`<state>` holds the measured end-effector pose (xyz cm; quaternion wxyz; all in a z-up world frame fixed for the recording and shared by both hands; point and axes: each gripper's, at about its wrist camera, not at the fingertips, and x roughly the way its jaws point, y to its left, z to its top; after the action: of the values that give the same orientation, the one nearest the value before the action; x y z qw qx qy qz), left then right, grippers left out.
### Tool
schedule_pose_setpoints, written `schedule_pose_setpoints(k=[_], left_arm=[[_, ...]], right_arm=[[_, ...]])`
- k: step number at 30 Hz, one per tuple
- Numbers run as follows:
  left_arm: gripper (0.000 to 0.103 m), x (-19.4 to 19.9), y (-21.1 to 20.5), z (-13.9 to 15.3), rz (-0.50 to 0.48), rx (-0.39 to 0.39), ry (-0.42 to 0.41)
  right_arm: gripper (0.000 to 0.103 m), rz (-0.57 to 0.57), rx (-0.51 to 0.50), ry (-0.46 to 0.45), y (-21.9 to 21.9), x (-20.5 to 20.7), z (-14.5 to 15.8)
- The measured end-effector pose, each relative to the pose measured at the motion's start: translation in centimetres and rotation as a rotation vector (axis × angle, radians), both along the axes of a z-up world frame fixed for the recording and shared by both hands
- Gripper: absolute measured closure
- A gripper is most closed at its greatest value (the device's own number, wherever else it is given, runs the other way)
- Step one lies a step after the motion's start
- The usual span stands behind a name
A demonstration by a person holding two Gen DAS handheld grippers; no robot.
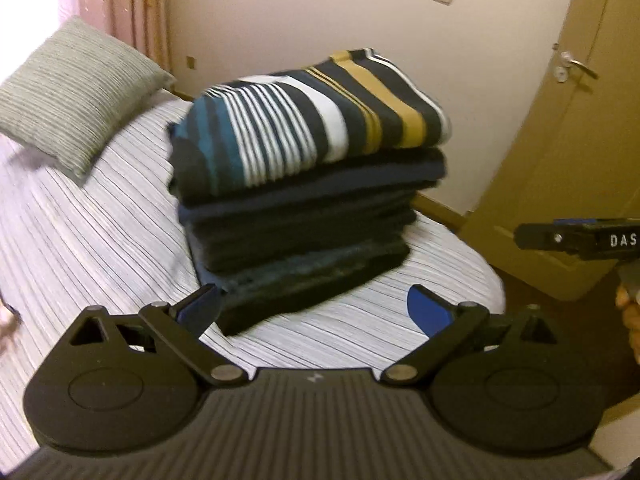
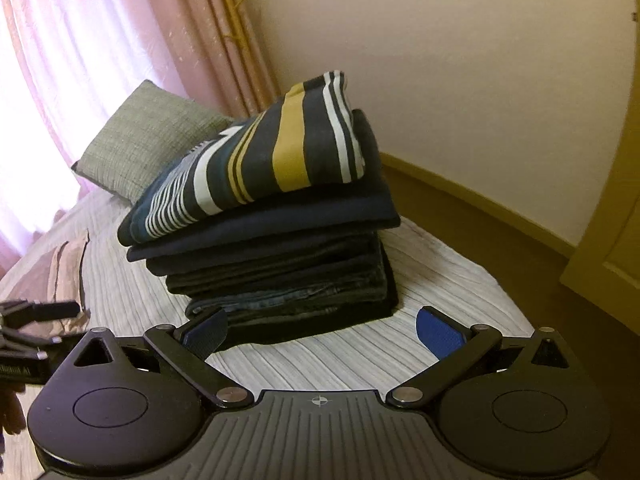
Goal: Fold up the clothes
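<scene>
A pile of folded dark clothes (image 1: 296, 240) (image 2: 288, 276) stands on the striped bedcover (image 1: 100, 240) (image 2: 360, 356). On top lies a folded striped shirt (image 1: 304, 120) (image 2: 260, 160) in navy, white, teal and mustard. My left gripper (image 1: 316, 312) is open just in front of the pile's base, nothing between its blue pads. My right gripper (image 2: 324, 332) is open too, its left pad close to the lowest garment, touching nothing that I can see. Each gripper shows at the edge of the other's view.
A grey-green cushion (image 1: 76, 96) (image 2: 148, 136) leans at the head of the bed. Pink curtains (image 2: 100, 40) hang behind it. A wooden door (image 1: 560, 120) with a handle stands to the right, past the bed's rounded edge. A pink fabric (image 2: 60, 264) lies at the left.
</scene>
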<state>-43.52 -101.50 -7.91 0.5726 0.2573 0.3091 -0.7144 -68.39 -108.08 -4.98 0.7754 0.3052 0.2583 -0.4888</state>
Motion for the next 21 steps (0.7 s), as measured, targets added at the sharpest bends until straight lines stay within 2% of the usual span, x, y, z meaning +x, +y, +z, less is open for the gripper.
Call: schedule_pose_setpoints(k=[5,13,21], left_arm=[[0.005,-1.0,2.0,1.1,-0.039,-0.053,-0.050],[0.004,-1.9,3.5,2.9,0.115,-0.081,-0.087],[0.004,-4.0,4.0,4.3,0.239,-0.044,-0.110]], right_arm=[[0.000,-0.039,0.001,-0.006,2.7,-0.8,1.0],[0.000,-0.007,-0.007,-0.019,3.3,-1.6,2.1],[0.000,0.112,-0.025,-0.011,2.7,-2.7,3.0]])
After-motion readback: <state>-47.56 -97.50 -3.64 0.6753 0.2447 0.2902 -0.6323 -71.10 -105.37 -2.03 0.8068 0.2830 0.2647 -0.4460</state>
